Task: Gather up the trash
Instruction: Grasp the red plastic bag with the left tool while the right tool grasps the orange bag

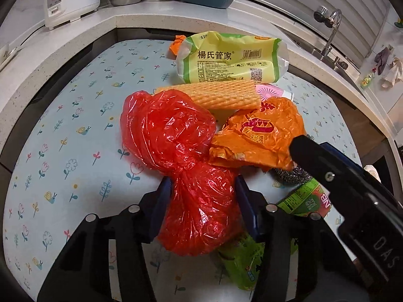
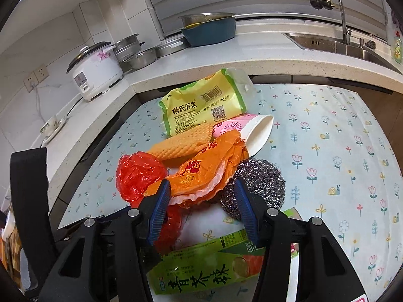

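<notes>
Both my tongs are over the trash: left gripper (image 1: 204, 186) pinches the red bag (image 1: 176, 151), right gripper (image 2: 202, 191) gapes around the orange wrapper (image 2: 201, 171).

A crumpled red plastic bag (image 1: 173, 136) lies left of a crumpled orange plastic bag (image 1: 257, 136) on the floral-patterned worktop (image 1: 75, 125), a ribbed yellow sponge cloth (image 1: 214, 94) behind both, a yellow-green plastic packet (image 1: 226, 58) farther back, a steel wool scourer (image 2: 259, 183) at right.

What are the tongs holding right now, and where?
Left tongs pinch the red bag at its narrow waist. Right tongs hold nothing.
</notes>
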Available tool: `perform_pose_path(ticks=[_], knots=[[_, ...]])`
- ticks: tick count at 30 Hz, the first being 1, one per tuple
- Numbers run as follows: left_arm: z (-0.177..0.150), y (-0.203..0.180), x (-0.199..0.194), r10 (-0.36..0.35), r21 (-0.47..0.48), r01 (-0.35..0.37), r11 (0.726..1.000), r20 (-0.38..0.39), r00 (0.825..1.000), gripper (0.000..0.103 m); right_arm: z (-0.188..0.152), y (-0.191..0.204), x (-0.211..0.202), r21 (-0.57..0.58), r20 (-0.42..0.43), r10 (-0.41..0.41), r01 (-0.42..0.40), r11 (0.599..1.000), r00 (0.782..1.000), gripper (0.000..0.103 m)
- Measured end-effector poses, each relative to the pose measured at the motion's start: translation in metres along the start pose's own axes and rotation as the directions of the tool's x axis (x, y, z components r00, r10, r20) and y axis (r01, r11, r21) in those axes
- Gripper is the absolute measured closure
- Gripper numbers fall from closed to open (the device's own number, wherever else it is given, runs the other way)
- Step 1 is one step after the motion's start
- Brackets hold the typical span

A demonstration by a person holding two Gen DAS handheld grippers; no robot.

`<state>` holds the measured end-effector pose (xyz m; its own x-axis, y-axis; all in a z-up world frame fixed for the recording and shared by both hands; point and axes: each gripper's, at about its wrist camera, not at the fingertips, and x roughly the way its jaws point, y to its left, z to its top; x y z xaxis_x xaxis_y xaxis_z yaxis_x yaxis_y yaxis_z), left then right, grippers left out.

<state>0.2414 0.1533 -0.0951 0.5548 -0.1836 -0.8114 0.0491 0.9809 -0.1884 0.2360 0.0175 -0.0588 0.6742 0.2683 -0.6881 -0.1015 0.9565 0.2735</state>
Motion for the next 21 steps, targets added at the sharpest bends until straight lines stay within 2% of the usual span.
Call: perform_pose_path(ticks=[2, 6, 8, 10, 12, 21], knots=[[0.0, 0.0, 0.001, -0.023, 0.006, 0.023, 1.0, -0.002, 1.0, 0.061, 0.0, 0.002, 0.009, 0.0, -0.015, 0.003, -0.003, 1.0, 1.0, 0.051], [-0.002, 0.001, 0.001, -0.019, 0.017, 0.019, 1.0, 0.007, 1.0, 0.065, -0.002, 0.002, 0.022, 0.016, -0.037, 0.016, -0.015, 1.0, 0.999, 0.052], [-0.003, 0.002, 0.001, -0.019, 0.018, 0.019, 1.0, 0.01, 1.0, 0.066, -0.004, 0.001, 0.026, 0.025, -0.042, 0.019, -0.018, 1.0, 0.999, 0.061], [-0.003, 0.002, 0.0, -0.018, 0.014, 0.018, 1.0, 0.013, 1.0, 0.067, -0.005, 0.0, 0.029, 0.027, -0.047, 0.015, -0.013, 1.0, 0.999, 0.086], [-0.002, 0.002, -0.002, -0.017, 0.011, 0.017, 1.0, 0.015, 1.0, 0.069, -0.006, -0.001, 0.03, 0.028, -0.055, 0.021, -0.019, 0.999, 0.998, 0.099], [0.0, -0.01, -0.03, -0.02, 0.024, 0.018, 1.0, 0.066, 0.998, 0.071, 0.006, -0.005, -0.016, 0.01, 0.065, 0.01, -0.011, 1.0, 0.998, 0.099]])
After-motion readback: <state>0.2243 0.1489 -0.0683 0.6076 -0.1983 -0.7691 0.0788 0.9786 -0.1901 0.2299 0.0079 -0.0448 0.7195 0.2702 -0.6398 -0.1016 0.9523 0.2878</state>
